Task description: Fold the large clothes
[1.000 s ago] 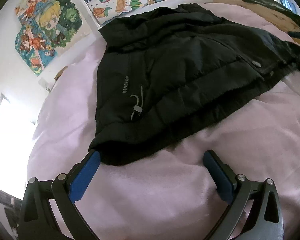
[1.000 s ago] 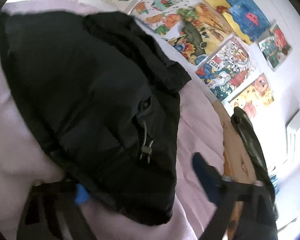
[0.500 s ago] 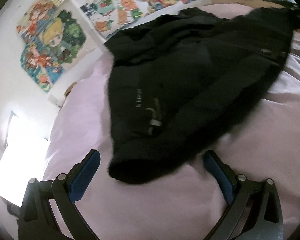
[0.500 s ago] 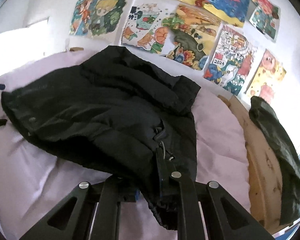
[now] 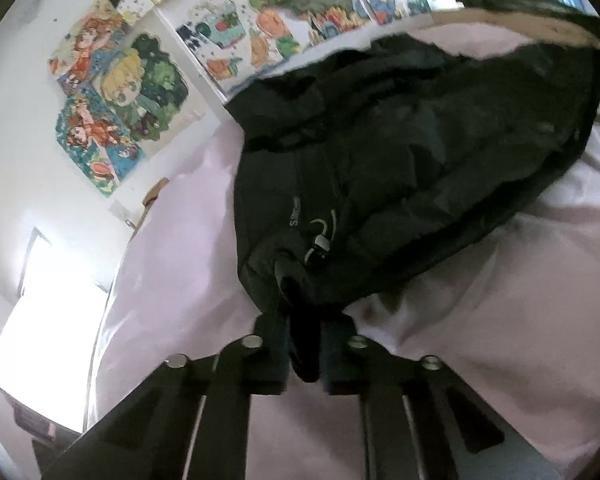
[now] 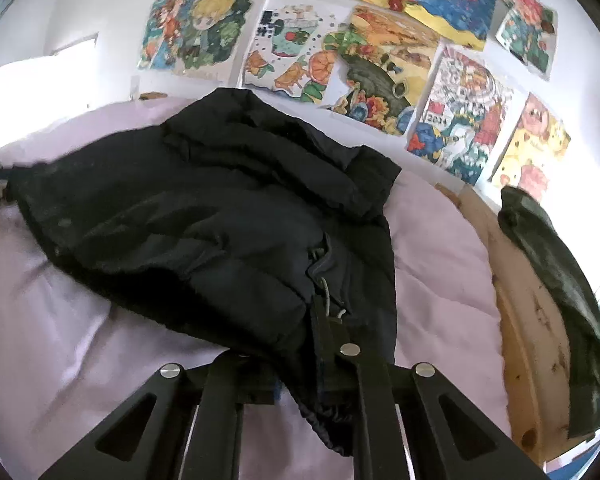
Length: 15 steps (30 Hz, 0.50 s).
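We see the left claw (image 5: 305,344) pinched nearly shut on a fold of the black padded jacket (image 5: 400,168) at its near hem corner, the dark cloth bunched between the two pads. The right claw (image 6: 320,364) is likewise narrowed to a tight grip on the jacket's (image 6: 220,220) other near hem corner, with a little of the hem hanging below its fingers. The jacket lies spread across the pale pink bed cover (image 5: 500,320), its near edge lifted and gathered at both claws, its far end reaching toward the wall. A grey drawcord with a toggle (image 5: 320,240) shows near the left grip. Colourful drawings (image 6: 380,60) cover the far wall. A dark green garment (image 6: 560,300) drapes over the wooden bed frame (image 6: 532,340) at the right.
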Tool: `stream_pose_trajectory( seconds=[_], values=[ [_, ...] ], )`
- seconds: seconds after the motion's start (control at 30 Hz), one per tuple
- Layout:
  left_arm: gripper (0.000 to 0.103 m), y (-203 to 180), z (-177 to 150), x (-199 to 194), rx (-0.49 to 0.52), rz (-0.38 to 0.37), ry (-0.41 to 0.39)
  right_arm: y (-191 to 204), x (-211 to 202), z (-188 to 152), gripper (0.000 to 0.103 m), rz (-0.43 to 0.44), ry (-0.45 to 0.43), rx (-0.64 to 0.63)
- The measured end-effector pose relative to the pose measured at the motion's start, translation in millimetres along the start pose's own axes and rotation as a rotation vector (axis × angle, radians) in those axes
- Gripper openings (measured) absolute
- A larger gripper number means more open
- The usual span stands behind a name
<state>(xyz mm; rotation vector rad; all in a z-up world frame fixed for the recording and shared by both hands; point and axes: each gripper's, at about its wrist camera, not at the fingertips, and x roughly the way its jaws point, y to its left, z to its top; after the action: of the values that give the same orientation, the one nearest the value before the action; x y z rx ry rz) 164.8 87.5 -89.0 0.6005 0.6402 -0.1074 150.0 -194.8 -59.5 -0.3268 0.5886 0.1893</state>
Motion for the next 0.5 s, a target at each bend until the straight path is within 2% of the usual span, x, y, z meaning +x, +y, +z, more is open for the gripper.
stream_pose_trajectory(
  seconds=[0.13, 0.3, 0.4, 0.5],
  values=[
    [0.004, 2, 8, -32, -0.050, 0.028, -0.061, 2, -13, -4, 0.008, -0.013, 0.002, -0.028],
    [0.003, 12, 18, -93, -0.112, -0.001, -0.115, -1, -57, -7, 0.008, -0.031, -0.016, -0.103],
    [0.003, 19, 19, -132, -0.160, -0.046, -0.134, 2, -89, -16, 0.007, -0.030, -0.016, -0.159],
    [0.003, 17, 15, -165, -0.164, -0.073, -0.146, 3, -120, -25, 0.007, -0.018, -0.012, -0.188]
  ],
)
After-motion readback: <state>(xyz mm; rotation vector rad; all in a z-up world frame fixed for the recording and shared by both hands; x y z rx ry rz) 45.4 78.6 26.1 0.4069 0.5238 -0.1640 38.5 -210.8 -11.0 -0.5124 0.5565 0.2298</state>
